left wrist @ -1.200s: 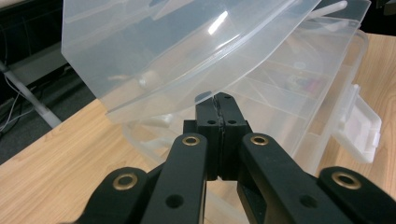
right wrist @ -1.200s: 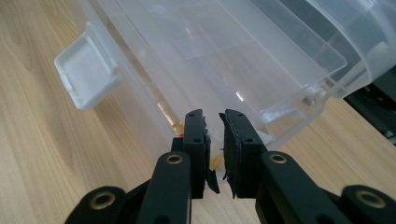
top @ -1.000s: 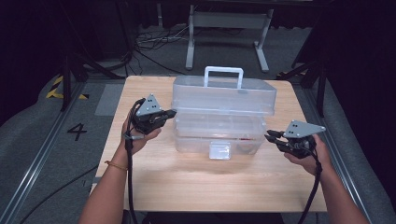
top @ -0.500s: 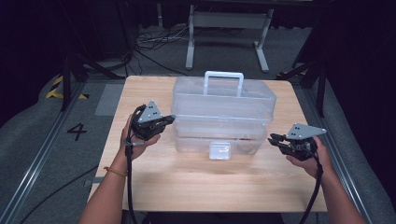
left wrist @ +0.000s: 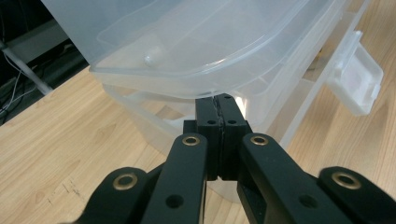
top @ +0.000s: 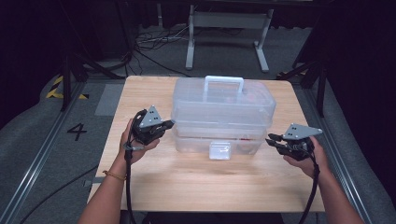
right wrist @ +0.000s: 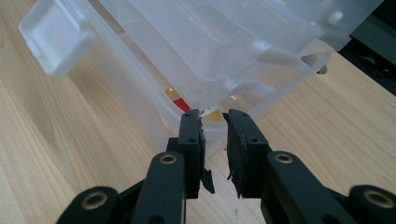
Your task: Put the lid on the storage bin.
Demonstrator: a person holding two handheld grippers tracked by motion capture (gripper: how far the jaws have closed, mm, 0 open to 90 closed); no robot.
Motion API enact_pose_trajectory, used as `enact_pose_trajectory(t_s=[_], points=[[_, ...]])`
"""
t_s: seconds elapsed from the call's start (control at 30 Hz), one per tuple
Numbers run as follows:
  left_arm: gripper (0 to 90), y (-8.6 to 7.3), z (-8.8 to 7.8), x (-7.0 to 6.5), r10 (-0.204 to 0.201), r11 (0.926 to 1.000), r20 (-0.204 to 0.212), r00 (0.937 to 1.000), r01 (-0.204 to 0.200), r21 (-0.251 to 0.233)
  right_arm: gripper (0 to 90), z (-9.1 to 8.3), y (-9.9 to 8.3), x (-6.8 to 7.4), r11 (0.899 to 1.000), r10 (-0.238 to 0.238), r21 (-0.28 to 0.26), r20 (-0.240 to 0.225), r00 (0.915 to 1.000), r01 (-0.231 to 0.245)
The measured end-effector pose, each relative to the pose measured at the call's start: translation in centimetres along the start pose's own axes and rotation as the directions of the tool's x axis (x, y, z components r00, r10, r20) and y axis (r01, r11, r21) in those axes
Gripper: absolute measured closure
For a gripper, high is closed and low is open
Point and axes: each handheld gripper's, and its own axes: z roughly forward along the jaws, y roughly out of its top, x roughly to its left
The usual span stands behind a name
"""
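Observation:
A clear plastic storage box (top: 219, 135) with a white handle (top: 224, 80) and a front latch (top: 219, 150) stands mid-table. Its lid (top: 219, 100) rests slightly lifted over the base at the left end. My left gripper (top: 170, 124) is shut, and in the left gripper view its tips (left wrist: 218, 100) sit just beneath the lid's rim (left wrist: 187, 86). My right gripper (top: 272, 140) is at the box's right end. Its jaws (right wrist: 214, 116) stand a little apart with nothing between them, just short of the base wall. Red and yellow items (right wrist: 181, 101) show dimly inside.
The wooden table (top: 196, 186) has bare board in front of the box and at both sides. Beyond its far edge are a metal stand (top: 224, 28) and cables on the dark floor. A floor rail (top: 42, 154) runs along the left.
The lid has come down from a more raised tilt, and the left gripper sank with it. The right gripper has stayed by the right end.

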Motion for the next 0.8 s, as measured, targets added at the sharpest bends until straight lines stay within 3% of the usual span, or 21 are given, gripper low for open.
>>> enact_pose_trajectory(t_s=[0.7,0.8], points=[[90.0,-1.6,0.7,-0.4,0.003,0.997,-0.006,1.0,-0.002,0.077,68.5,0.5,-0.4,-0.3,0.999,0.039,0.004,0.012,0.9991,-0.04],[90.0,-1.8,0.9,-0.6,0.018,0.995,-0.008,0.9998,-0.017,0.099,66.8,0.6,-0.4,-0.3,0.999,0.047,0.0,0.011,0.9988,-0.047]])
